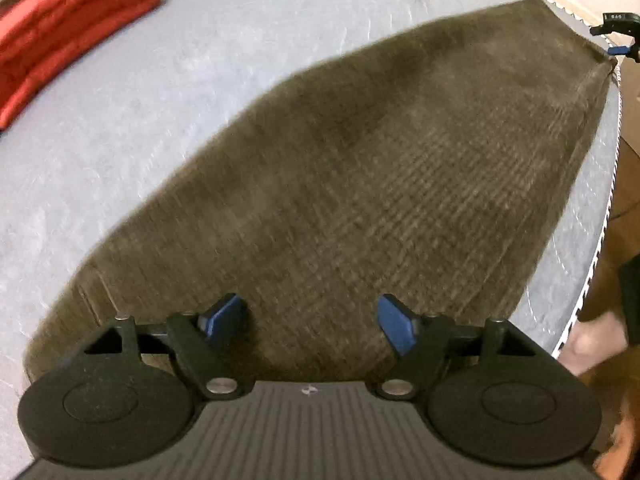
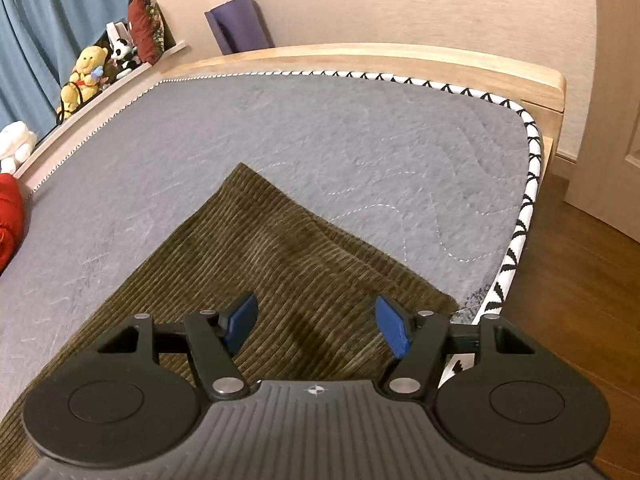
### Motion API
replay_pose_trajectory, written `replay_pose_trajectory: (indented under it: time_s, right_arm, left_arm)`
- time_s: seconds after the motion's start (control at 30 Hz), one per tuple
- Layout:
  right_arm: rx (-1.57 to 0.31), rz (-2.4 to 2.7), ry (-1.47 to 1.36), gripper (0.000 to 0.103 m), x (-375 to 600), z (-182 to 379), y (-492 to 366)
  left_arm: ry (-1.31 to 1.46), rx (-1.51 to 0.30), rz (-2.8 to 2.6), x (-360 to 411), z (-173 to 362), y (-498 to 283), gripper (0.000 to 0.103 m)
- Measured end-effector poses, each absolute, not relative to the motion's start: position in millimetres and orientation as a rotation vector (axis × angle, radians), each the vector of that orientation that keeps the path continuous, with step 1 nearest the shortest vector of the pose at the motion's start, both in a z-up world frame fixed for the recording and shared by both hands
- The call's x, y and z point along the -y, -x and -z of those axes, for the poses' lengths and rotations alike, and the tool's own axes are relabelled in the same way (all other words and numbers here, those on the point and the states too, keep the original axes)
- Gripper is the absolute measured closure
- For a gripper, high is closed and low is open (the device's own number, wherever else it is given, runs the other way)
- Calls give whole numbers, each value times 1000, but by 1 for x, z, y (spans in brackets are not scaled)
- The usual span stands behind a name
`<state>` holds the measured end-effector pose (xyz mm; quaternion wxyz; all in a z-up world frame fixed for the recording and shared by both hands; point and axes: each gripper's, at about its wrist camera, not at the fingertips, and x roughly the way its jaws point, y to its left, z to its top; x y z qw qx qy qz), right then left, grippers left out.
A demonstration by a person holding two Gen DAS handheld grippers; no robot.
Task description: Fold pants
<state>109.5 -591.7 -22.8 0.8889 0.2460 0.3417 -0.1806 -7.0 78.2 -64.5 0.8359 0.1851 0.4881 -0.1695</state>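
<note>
Olive-brown corduroy pants (image 1: 360, 184) lie flat on the grey mattress (image 1: 140, 128), folded into a long slab that runs from near me to the far right edge. My left gripper (image 1: 312, 320) hovers over their near end, jaws wide apart, nothing between the blue pads. In the right wrist view the same pants (image 2: 260, 264) spread below my right gripper (image 2: 316, 326), which is also open and holds nothing. The other gripper's tip (image 1: 618, 32) peeks in at the pants' far corner in the left wrist view.
A red garment (image 1: 72, 28) lies at the mattress's far left. Wooden bed frame (image 2: 400, 56) rims the mattress (image 2: 320, 136); its patterned edge (image 2: 528, 184) drops to wood floor (image 2: 580, 288) on the right. Stuffed toys (image 2: 86, 72) sit on a ledge by a blue curtain. A purple mat (image 2: 240, 24) leans on the wall.
</note>
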Motion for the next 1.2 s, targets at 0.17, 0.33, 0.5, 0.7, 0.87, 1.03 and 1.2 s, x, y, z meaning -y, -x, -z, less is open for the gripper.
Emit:
replay_pose_trajectory:
  time_s: [0.17, 0.33, 0.5, 0.7, 0.87, 1.03, 1.2]
  right_arm:
    - [-695, 396, -513, 35, 600, 24, -107]
    - [-640, 430, -567, 33, 616, 23, -99]
    - [-630, 449, -678, 31, 638, 35, -91]
    - [-652, 443, -750, 28, 650, 50, -88]
    - [-694, 441, -767, 27, 653, 62, -94]
    - [-697, 430, -754, 29, 648, 65, -97]
    - [-685, 493, -740, 84, 646, 60, -94]
  left_arm:
    - [-392, -1012, 357, -75, 63, 7, 22]
    - [-362, -990, 337, -77, 66, 4, 22]
    - [-338, -972, 323, -81, 58, 4, 20]
    - [-343, -960, 331, -80, 55, 6, 20]
    - [-339, -957, 324, -83, 53, 7, 20]
    - [-340, -956, 321, -86, 53, 7, 19]
    - [-340, -949, 318, -87, 52, 7, 19]
